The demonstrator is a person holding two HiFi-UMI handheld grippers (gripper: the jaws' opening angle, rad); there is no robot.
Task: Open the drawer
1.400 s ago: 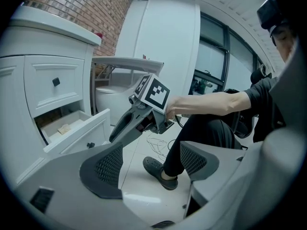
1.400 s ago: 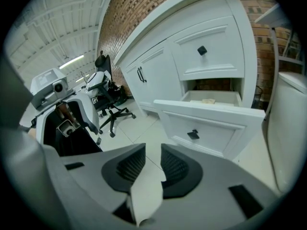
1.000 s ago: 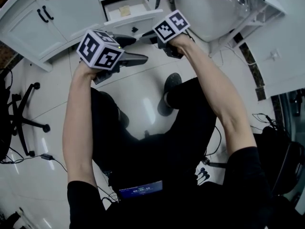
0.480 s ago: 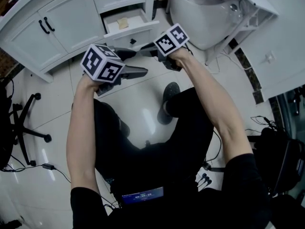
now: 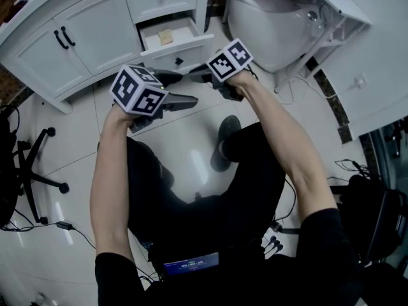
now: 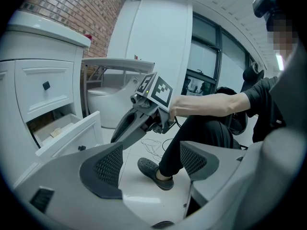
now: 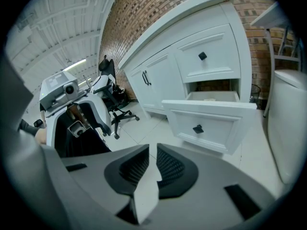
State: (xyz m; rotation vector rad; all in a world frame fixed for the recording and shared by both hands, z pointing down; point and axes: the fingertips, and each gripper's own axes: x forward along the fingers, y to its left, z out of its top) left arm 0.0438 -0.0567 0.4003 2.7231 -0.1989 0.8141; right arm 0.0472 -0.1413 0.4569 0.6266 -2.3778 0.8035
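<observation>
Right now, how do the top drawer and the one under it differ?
The top drawer sits shut, flush with the cabinet; the lower drawer is pulled out. Nothing inside the top drawer shows, while the lower drawer's open top reveals a small tan item. Both have white panelled fronts, each with a small dark knob.

Top: black short-sleeved shirt (image 5: 322, 234)
Legs: black trousers (image 5: 210, 196), dark clog with holes (image 6: 154, 172)
Waist: small blue-lit screen (image 5: 188, 264)
Tools: grey plastic left gripper (image 6: 148, 163), grey plastic right gripper (image 7: 152, 169), each with a black-and-white marker cube (image 5: 137, 89)
</observation>
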